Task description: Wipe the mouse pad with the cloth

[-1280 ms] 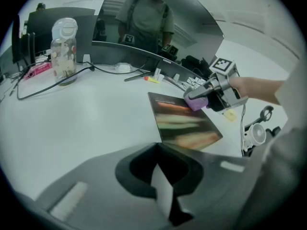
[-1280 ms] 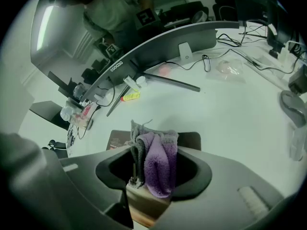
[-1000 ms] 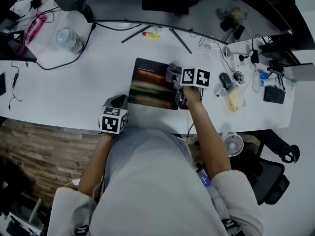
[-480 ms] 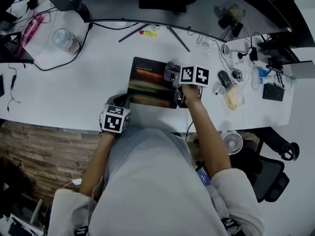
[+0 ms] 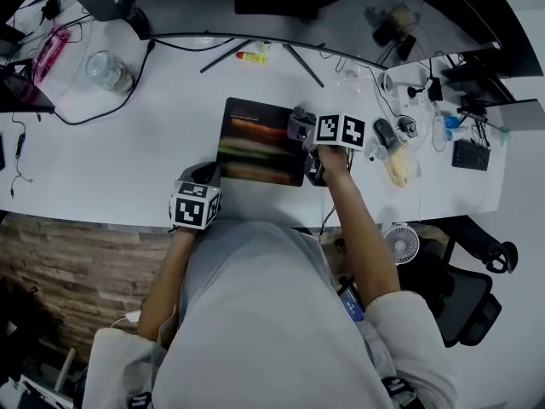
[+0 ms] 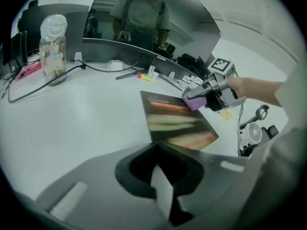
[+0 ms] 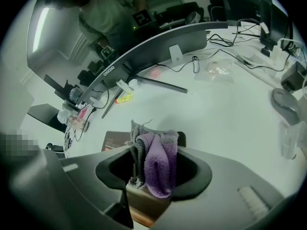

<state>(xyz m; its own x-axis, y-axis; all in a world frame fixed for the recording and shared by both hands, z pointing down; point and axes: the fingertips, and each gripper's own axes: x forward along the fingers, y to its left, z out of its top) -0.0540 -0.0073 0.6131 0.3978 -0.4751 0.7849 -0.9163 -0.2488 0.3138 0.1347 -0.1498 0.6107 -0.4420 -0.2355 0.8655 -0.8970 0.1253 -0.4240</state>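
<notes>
A white curved desk [image 5: 128,160] fills the upper part of the head view, with wood-pattern floor [image 5: 68,271] below it on the left and a dark office chair [image 5: 464,301] and small fan [image 5: 400,244] below on the right. The mouse pad [image 5: 260,143] lies flat near the desk's front edge, a dark sheet with blurred red, green and pale bands across it. It looks close to square from above, so its long axis is hard to call, and its sides sit slightly turned against the desk edge. Well to the pad's far left stands a clear jar [image 5: 108,68]. A computer mouse [image 5: 381,132] rests to the pad's right, among cables. The right gripper [image 7: 153,174] is at the pad's far right corner, its jaws clamped on the cloth [image 7: 156,159], a purple and grey wad standing lengthwise between them and poking out past the tips. Whether it touches the pad cannot be told. The left gripper [image 6: 160,188] sits by the pad's near left corner, jaws drawn almost together with nothing held.
</notes>
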